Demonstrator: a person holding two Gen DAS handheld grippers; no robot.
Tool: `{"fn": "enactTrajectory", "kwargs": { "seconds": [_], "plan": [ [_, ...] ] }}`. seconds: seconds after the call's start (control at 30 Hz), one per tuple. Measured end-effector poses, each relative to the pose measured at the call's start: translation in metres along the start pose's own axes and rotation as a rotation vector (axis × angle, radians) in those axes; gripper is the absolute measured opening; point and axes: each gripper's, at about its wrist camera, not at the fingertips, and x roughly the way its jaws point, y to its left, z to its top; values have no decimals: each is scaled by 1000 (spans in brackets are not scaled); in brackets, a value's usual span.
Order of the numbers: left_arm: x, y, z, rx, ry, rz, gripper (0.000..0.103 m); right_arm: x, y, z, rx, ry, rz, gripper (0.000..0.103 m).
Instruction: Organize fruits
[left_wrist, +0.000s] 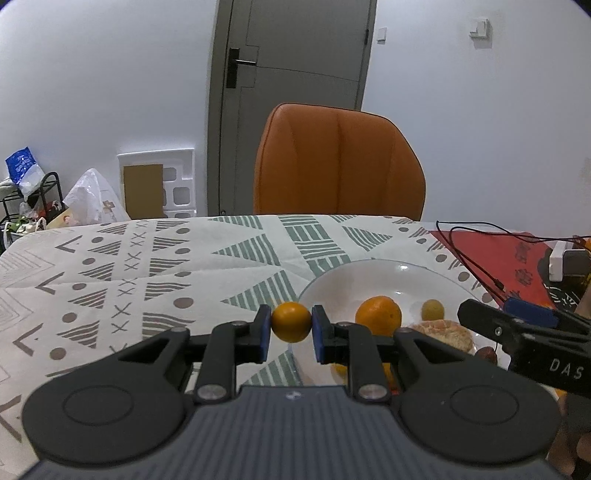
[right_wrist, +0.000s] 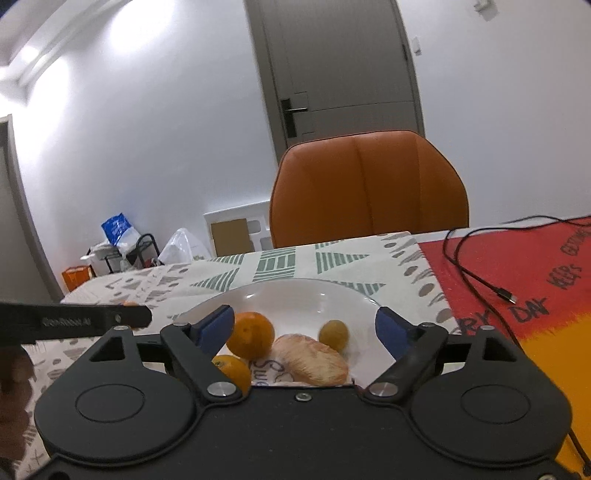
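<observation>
A table covered with a patterned cloth (left_wrist: 155, 258) of grey and green triangles and dots fills the lower part of both views, with an orange chair (left_wrist: 338, 162) pushed up to its far edge and a grey door (left_wrist: 291, 48) behind. A red mat (right_wrist: 517, 277) with black lettering lies on the right part of the table, and a black cable (right_wrist: 469, 273) trails across it.

A white plate (right_wrist: 295, 299) sits on the cloth beside the mat. On it lie an orange (right_wrist: 251, 334), a peeled citrus fruit (right_wrist: 314, 358) just beside it, and 1 small yellow-green fruit (right_wrist: 333, 332) at the far side of the peeled one. A second orange (right_wrist: 232, 371) shows at the plate's near edge, partly hidden by the gripper body.

The right gripper (right_wrist: 304, 326) hangs over the near part of the plate with its blue pads spread wide; nothing is pinched between them.

The left gripper (left_wrist: 291, 325) is clamped on a small orange fruit (left_wrist: 291, 322), held just left of the plate's rim, above the cloth.
</observation>
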Motion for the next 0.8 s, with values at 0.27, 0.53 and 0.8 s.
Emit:
{"fn": "enactTrajectory", "kwargs": {
  "seconds": [0.27, 0.53, 0.8],
  "plan": [
    [4, -12, 5, 13, -16, -28, 23, 2, -4, -2, 15, 18, -15, 84],
    [-9, 0, 2, -1, -2, 19, 26, 0, 1, -3, 3, 19, 9, 84],
    [-36, 11, -1, -8, -2, 33, 32, 0, 7, -3, -6, 25, 16, 84]
  ]
}}
